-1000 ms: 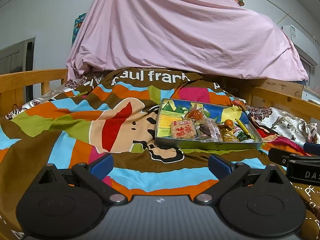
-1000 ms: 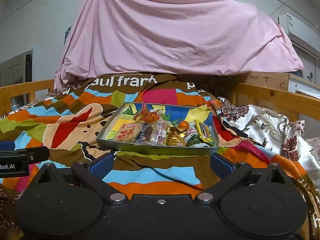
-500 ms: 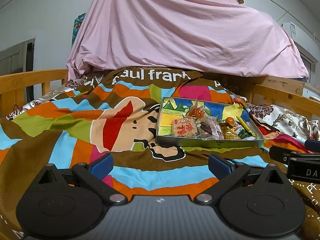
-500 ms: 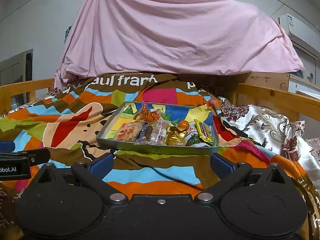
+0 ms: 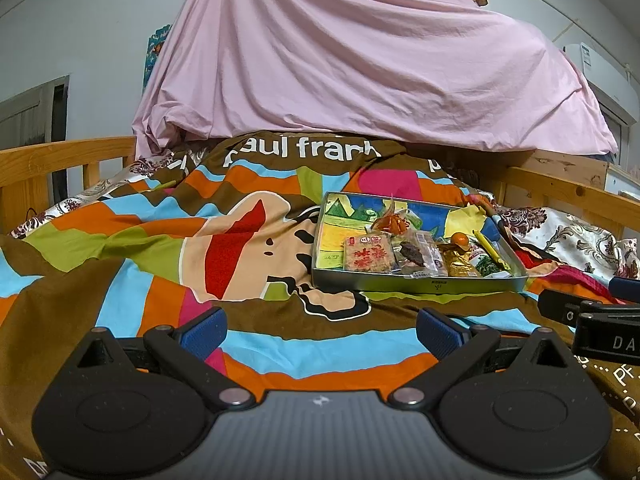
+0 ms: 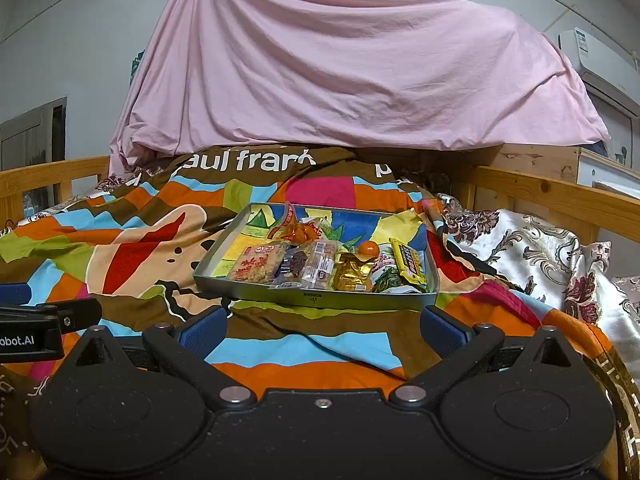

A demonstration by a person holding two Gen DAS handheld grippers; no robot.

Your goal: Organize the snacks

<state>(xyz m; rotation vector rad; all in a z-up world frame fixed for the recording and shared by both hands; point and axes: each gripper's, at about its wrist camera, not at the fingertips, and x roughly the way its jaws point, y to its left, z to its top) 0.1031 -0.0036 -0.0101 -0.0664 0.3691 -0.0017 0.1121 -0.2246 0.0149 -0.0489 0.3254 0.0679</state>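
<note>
Bright striped bedding (image 5: pixel 248 232) covers a wooden-railed bed, a pink sheet (image 6: pixel 352 68) draped behind. On it sits a metal tray (image 6: pixel 316 298) holding all visible snacks (image 6: pixel 328 264), packets side by side. Compared with a second ago, almost nothing has shifted. Left gripper (image 5: pixel 320 334) and right gripper (image 6: pixel 320 330) hover before it, jaws wide, holding nothing: either sorting is finished, or it continues inside the tray.

Left gripper (image 5: pixel 320 332): grey ribbed centre body with a small white mark, black round-lobed side plates, black linkage arms with silver pivot screws, blue textured pads (image 5: pixel 202 336). Right gripper (image 6: pixel 322 330): same build but black centre body with one small screw, silver pivots, blue pads (image 6: pixel 440 330). Each one's black side bar shows in the other view, with white lettering "DA" and "obot.AI".
</note>
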